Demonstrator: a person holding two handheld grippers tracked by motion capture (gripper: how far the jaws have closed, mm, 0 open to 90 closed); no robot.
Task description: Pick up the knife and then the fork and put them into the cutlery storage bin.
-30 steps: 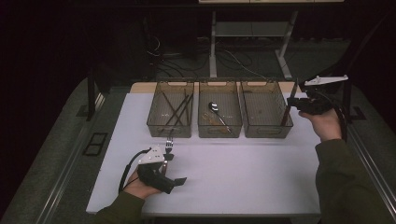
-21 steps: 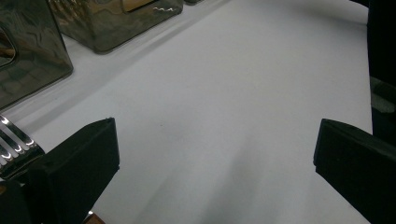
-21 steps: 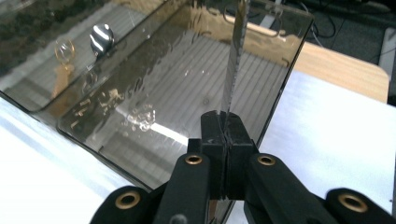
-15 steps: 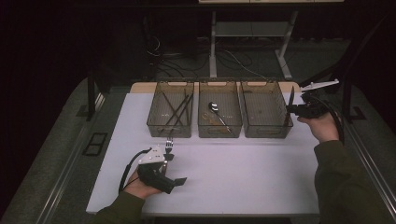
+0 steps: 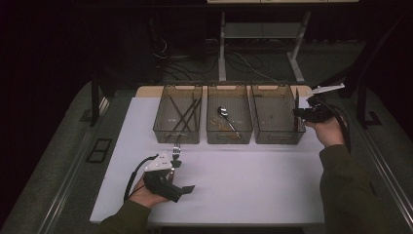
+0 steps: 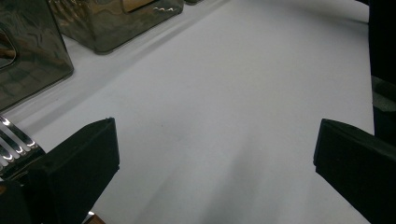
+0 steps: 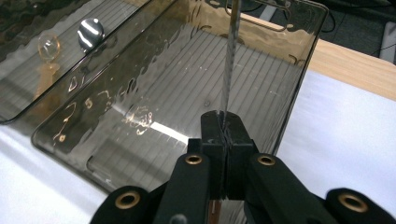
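- Above the right-hand bin (image 7: 177, 107), the right gripper (image 7: 223, 122) is clamped on a knife (image 7: 228, 65); the high view hides the serrated blade.
- Left gripper (image 6: 215, 154) jaws apart beside a fork (image 6: 14, 142).

Three bins (image 5: 229, 134) are lining the table's (image 5: 253, 185) far side, walling it off. Bare table is lying open in front, a fork (image 5: 176, 151) sitting near its left.

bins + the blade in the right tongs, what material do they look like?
Bins: smoky, see-through plastic by the look; glossy, with wavy reflections and the ribbed floor showing through the wall. Blade clamped in the right tongs: thin, bright and mirror-like, probably polished steel; it looks like a knife, though its edge is too fine to make out.
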